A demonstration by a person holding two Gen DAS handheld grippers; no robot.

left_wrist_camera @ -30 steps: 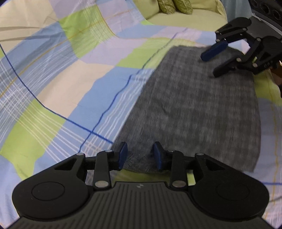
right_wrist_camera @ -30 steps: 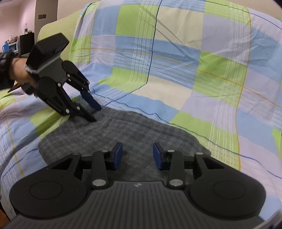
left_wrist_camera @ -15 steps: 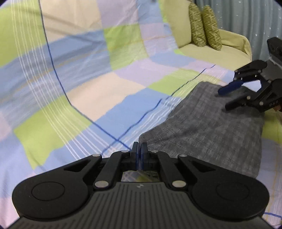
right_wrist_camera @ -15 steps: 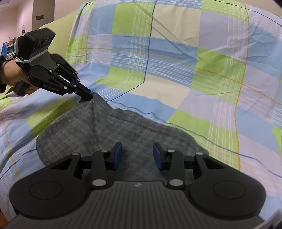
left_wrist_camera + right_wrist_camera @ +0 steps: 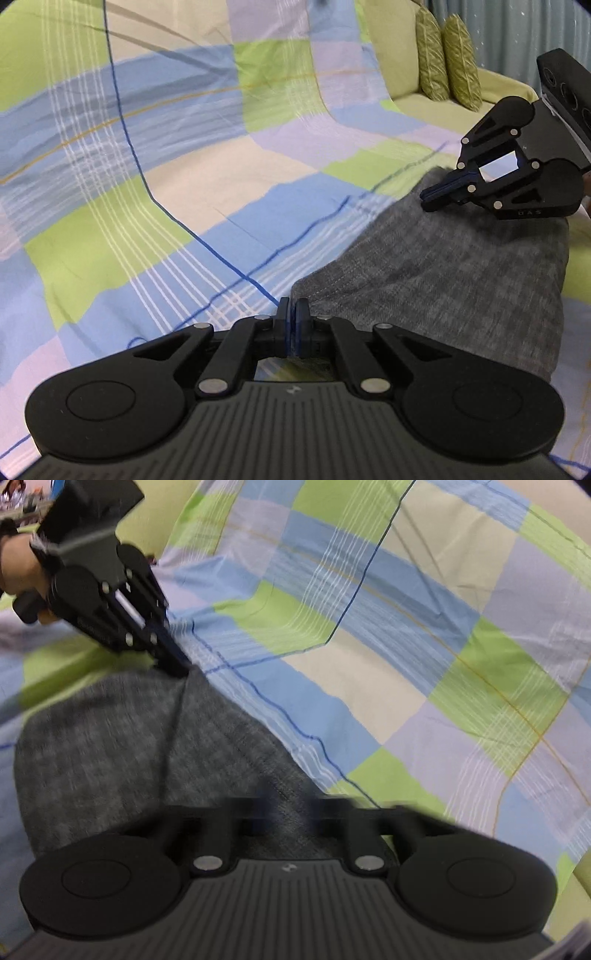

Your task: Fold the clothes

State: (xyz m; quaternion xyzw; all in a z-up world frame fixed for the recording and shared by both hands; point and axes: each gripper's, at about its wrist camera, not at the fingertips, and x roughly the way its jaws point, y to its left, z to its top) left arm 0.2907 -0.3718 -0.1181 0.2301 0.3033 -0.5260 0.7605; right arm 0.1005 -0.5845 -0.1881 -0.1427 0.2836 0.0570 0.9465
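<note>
A grey woven garment [image 5: 461, 280] lies flat on a plaid sheet [image 5: 184, 184]. My left gripper [image 5: 293, 314] is shut, pinching the garment's near corner between its blue pads. In the right wrist view the left gripper [image 5: 177, 668] grips a raised corner of the garment [image 5: 110, 746], with a crease running down from it. My right gripper [image 5: 428, 201] sits at the garment's far edge, its jaws closing to a pinch on the cloth. In its own view the right gripper [image 5: 291, 812] is motion-blurred over the grey fabric.
The plaid sheet [image 5: 406, 646] of blue, green and cream squares covers the whole surface and rises behind. Two green patterned cushions [image 5: 447, 59] lean on a yellow-green sofa [image 5: 498, 85] at the back right. A person's hand [image 5: 18, 565] holds the left gripper.
The left gripper went from open to shut on the garment's corner. The right gripper's jaws came together at the far edge, and both grippers rolled.
</note>
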